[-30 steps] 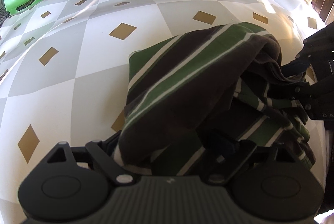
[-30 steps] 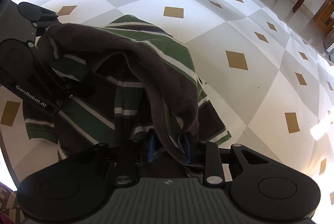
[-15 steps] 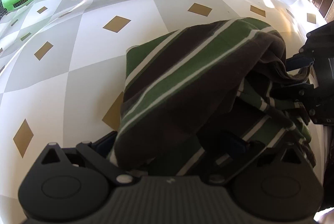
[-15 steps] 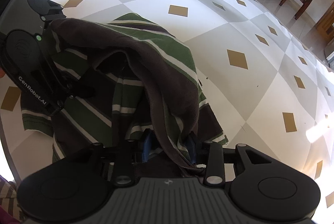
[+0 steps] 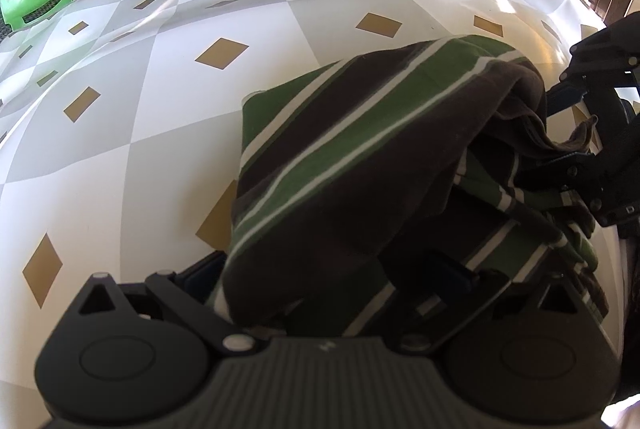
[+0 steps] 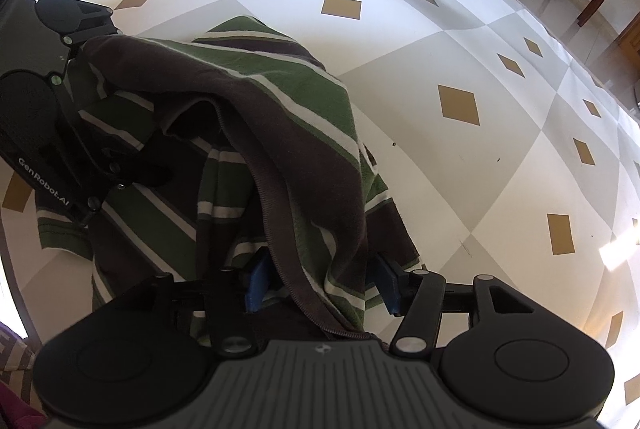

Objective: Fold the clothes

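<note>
Both grippers, left (image 5: 324, 285) and right (image 6: 320, 279), stand spread around the shirt's (image 5: 360, 157) raised edge. That edge runs gripper to gripper, draped over the shirt's flat part.

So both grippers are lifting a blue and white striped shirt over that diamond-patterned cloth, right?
Not quite: the shirt is green, brown and white striped, as the right wrist view shows. Both the left gripper and right gripper do have it draped between their fingers above the diamond-patterned cloth.

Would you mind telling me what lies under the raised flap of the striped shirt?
Under the lifted fold of the striped shirt lies a lower layer of the same shirt, resting on the checked cloth. Anything beneath that lower layer is covered.
</note>
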The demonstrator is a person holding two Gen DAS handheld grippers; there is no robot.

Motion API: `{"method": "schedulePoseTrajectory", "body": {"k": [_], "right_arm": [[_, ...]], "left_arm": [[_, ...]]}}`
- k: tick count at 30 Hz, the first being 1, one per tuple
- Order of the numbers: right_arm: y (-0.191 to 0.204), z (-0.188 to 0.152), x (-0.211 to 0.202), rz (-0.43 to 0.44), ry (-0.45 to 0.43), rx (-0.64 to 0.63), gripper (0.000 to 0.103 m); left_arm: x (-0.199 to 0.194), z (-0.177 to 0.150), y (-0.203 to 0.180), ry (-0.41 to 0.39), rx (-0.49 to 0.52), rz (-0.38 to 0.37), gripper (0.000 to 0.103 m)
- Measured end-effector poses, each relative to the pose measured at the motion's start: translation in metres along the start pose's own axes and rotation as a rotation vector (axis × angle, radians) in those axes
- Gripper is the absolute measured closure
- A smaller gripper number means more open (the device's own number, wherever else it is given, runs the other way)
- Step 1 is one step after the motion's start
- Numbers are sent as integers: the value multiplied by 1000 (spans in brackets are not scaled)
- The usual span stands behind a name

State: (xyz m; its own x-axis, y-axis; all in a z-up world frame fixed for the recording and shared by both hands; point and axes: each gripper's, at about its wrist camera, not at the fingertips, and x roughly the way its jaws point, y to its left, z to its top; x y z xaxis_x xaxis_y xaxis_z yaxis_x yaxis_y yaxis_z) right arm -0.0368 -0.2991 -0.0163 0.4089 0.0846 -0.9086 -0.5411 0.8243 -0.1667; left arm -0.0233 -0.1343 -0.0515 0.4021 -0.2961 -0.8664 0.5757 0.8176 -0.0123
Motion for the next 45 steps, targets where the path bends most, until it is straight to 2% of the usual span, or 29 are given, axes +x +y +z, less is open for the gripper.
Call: {"method": "schedulePoseTrajectory", "body": {"k": [7, 13, 23, 26, 30, 34, 37, 40, 42, 45], "right_arm": [[-19, 2, 4, 76, 27, 119, 46], [-21, 4, 4, 92, 31, 128, 45], [-22, 3, 2, 109, 0, 135, 46], [-22, 1, 0, 125, -16, 144, 52], [-22, 1, -5, 116, -36, 161, 68], [-42, -7, 3, 94, -57, 174, 82], [-43, -6, -10, 91, -80, 203, 90], [-45, -9, -21, 82, -113, 235, 92], [-48, -8, -26, 81, -134, 253, 93], [-48, -6, -33, 82, -166, 266, 93]], "left_arm": [[1, 0, -2, -17, -8, 4, 0], [0, -3, -3, -43, -24, 14, 0], [2, 0, -6, -36, -54, 44, 0], [2, 1, -7, -30, -62, 53, 0], [0, 1, -13, -24, -59, 87, 0], [-4, 1, -21, -24, -50, 119, 1], [-7, 1, -26, -25, -45, 139, 7], [-11, 1, -29, -27, -38, 155, 16], [-13, 2, -29, -25, -42, 169, 27], [-19, 2, -27, -18, -54, 185, 34]]}}
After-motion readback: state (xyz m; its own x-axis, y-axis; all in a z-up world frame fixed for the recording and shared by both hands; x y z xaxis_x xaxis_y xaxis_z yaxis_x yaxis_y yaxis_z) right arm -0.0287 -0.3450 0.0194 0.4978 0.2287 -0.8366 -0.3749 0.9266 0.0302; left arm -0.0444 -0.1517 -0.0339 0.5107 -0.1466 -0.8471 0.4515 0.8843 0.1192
